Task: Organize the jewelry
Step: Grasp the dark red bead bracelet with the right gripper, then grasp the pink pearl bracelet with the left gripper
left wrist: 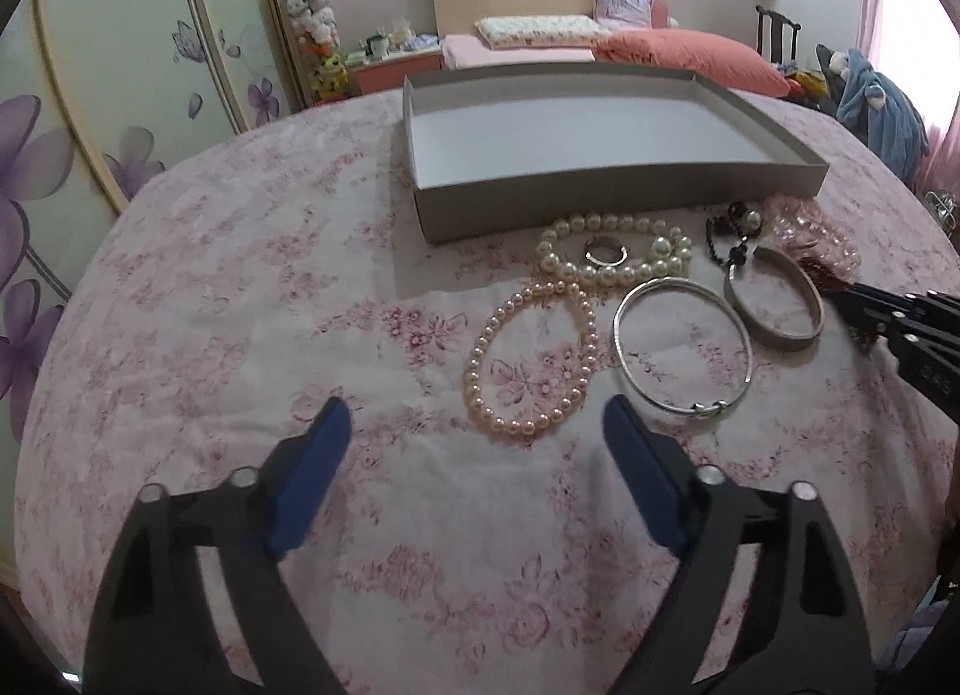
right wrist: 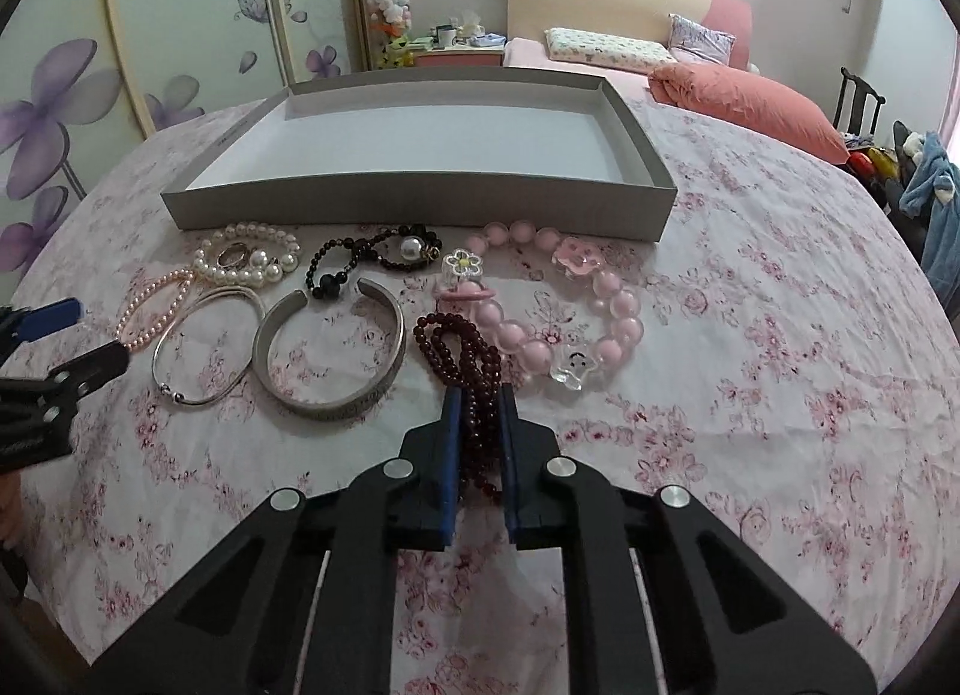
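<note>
From the left: my left gripper (left wrist: 474,425) stands with its jaws released and nothing between the blue pads (left wrist: 312,473), poised just short of the pale pink pearl bracelet (left wrist: 531,359) on the floral bedspread (left wrist: 240,287). Beside that bracelet lie the thin silver bangle (right wrist: 204,347), touching or nearly touching it, and behind both the white pearl bracelet (right wrist: 255,260) with a small silver ring (right wrist: 231,257) resting inside its loop. Next comes the broad silver cuff (right wrist: 336,353), open end towards the box, then the black bead bracelet (right wrist: 372,260) with its single pearl. At centre, my right gripper (right wrist: 478,395) is clenched on the dark red bead strand (right wrist: 462,347), whose near loops sit pinched between the pads while the far loops lie on the cloth. To the right lies the chunky pink bead bracelet (right wrist: 564,335) with flower charms, just beside the red strand. Behind the whole row sits the grey shallow box (right wrist: 420,209), holding nothing, presumably the destination. Risks, as I judge them: the doubled strand may be held by only some loops, so a lift could let the rest trail and drag the neighbouring pink bracelet or snag the cuff; round beads may also roll out of the pads; and my left jaws could catch the bangle along with the pearls.
</note>
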Demonstrator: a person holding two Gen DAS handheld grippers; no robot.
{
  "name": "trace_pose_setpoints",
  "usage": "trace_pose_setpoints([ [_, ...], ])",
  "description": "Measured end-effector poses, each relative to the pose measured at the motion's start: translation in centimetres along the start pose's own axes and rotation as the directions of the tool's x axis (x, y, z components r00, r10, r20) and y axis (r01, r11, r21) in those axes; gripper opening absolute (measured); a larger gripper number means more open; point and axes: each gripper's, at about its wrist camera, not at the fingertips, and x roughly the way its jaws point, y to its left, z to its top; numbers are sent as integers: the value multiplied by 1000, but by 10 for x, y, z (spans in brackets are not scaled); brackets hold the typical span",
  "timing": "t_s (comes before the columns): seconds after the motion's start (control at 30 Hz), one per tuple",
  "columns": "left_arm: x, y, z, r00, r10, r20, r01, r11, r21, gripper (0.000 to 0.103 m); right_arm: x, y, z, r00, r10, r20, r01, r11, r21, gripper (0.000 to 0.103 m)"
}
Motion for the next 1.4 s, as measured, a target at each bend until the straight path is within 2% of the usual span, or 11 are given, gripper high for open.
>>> trace_pose_setpoints([
  [0.3, 14, -7, 17, 999, -51, -9, 51, 999, 10, 62, 6, -10, 9, 1000, 23, -3, -23, 1000, 20, 12],
  [0.43, 14, -4, 19, 996, -90, -1, 90, 996, -7, 65, 9, -10, 13, 1000, 27, -3, -27, 999, 23, 12],
  [0.5, 9, 0, 21, 994, -110, 28, 110, 994, -26, 70, 9, -10, 13, 1000, 28, -3, -28, 999, 24, 12],
  [0.63, 7, 9, 28, 995, -85, 43, 87, 994, -58, 68, 9, -10, 13, 1000, 29, -3, -29, 999, 25, 12],
  [0.7, 14, 12, 29, 997, -75, 19, 76, 995, -60, 48, 10, -10, 14, 1000, 29, -3, -29, 999, 25, 12],
  [0.77, 23, 11, 27, 997, -74, -16, 73, 996, -53, 35, 10, -10, 14, 1000, 29, -3, -29, 999, 25, 12],
  [0.83, 22, 6, 24, 999, -54, 2, 54, 998, -21, 30, 10, -10, 14, 1000, 29, -3, -29, 999, 25, 12],
  [0.9, 21, 3, 23, 998, -67, -1, 67, 998, -15, 21, 10, -10, 14, 1000, 28, -3, -28, 999, 25, 12],
  [1.07, 18, -2, 20, 998, -70, 2, 70, 998, 0, 7, 10, -11, 14, 999, 33, -2, -33, 999, 30, 12],
  [1.27, 13, 7, 17, 996, -89, 7, 89, 995, -36, 6, 4, -17, 10, 998, 57, 25, -59, 996, 69, 9],
  [1.4, -2, 17, 15, 992, -112, 55, 116, 991, -74, 6, -9, -20, 8, 994, 82, 66, -87, 992, 89, 9],
])
